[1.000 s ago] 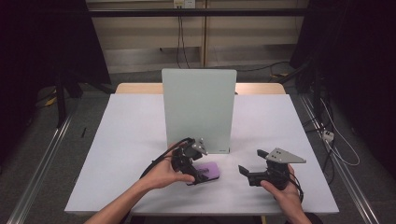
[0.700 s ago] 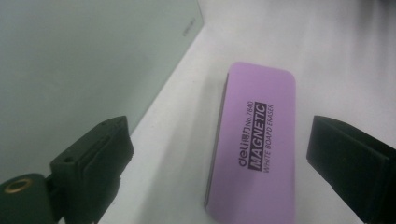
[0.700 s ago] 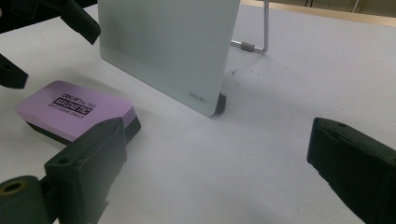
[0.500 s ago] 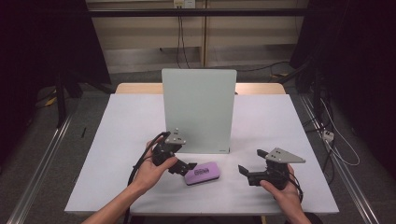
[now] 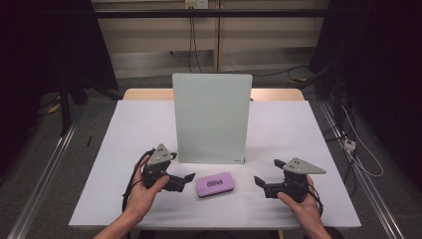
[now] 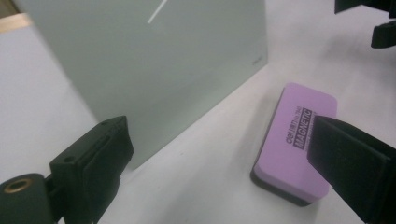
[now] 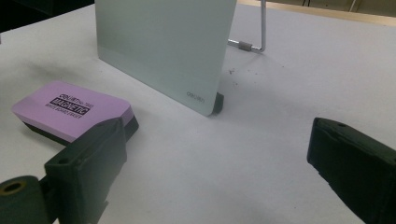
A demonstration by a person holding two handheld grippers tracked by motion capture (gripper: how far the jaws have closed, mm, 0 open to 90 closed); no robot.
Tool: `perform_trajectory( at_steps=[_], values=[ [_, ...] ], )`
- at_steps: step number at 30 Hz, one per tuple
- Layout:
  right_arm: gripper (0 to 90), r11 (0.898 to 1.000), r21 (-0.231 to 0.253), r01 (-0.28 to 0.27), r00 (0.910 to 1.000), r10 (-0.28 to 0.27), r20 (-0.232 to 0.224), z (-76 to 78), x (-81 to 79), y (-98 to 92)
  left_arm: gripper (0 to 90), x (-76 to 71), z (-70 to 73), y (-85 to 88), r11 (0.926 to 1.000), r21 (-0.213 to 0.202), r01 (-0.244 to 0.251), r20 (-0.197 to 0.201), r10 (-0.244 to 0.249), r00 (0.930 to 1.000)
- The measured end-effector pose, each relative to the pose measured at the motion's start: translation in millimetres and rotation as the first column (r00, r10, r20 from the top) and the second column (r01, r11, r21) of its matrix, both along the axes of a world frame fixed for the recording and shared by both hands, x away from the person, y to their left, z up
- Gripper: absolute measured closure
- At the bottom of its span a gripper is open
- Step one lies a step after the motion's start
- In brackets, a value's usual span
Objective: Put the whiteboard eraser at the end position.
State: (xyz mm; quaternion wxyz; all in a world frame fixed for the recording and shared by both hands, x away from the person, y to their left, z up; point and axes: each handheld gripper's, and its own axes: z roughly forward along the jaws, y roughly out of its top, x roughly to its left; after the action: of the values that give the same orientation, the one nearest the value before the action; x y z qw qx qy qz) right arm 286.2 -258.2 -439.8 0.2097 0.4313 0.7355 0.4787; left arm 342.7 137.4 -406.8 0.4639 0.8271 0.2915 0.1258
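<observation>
Near edge of the white desk (image 5: 124, 129): two hands, each with a black hand-held gripper.

Left hand-held gripper (image 5: 185, 178), held low over the desk, jaws spread wide with nothing between them, tips pointing toward the eraser and stopping just short of its left end. In the left gripper view the left hand-held gripper (image 6: 224, 154) shows one jaw at lower left and the other at lower right, bare desk between; the lower-right jaw overlaps the eraser's near corner in the picture, contact cannot be told.

Right hand-held gripper (image 5: 260, 182), also low, jaws spread and empty, tips facing left toward the eraser, clear gap of desk between. Same spread seen in the right gripper view, right hand-held gripper (image 7: 210, 154).

Between the two: flat purple rectangular whiteboard eraser with dark felt base (image 5: 215, 184), lying label-up on the desk, black "MAGNETIC" label legible (image 6: 292, 135) (image 7: 72, 108). Nothing grips it.

Just behind the eraser: upright pale green-white glass board with rounded corners (image 5: 211, 117), standing on small dark feet. A thin metal support rod (image 7: 254, 32) shows behind it.
</observation>
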Motion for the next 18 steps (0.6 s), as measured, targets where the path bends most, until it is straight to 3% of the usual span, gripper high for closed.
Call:
perform_trajectory(
  at_steps=[7, 12, 17, 18],
  values=[
    [4.9, 1.0, 0.0, 0.004, 1.0, -0.004, -0.001, -0.1, 0.1, 1.0, 6.3, -8.6, -1.2, 28.1, 0.9982, 0.008, -0.059, 0.033, 0.059, 0.9977],
    [4.9, 1.0, -0.001, 0.007, 1.0, -0.007, -0.001, -0.4, 0.3, 0.6, 6.0, -13.8, -8.1, 44.9, 0.992, 0.01, -0.126, 0.03, 0.125, 0.9916],
    [5.0, 1.0, -0.007, 0.012, 0.9999, -0.012, -0.001, -0.3, -0.1, 0.1, 5.6, -19.4, -21.2, 53.8, 0.9838, -0.017, -0.178, 0.022, 0.179, 0.9836],
    [5.0, 1.0, -0.009, 0.013, 0.9999, -0.013, 0.002, -0.2, -0.2, -0.1, 5.6, -20.2, -24.1, 54.6, 0.9831, -0.024, -0.182, 0.002, 0.182, 0.9833]
  ],
)
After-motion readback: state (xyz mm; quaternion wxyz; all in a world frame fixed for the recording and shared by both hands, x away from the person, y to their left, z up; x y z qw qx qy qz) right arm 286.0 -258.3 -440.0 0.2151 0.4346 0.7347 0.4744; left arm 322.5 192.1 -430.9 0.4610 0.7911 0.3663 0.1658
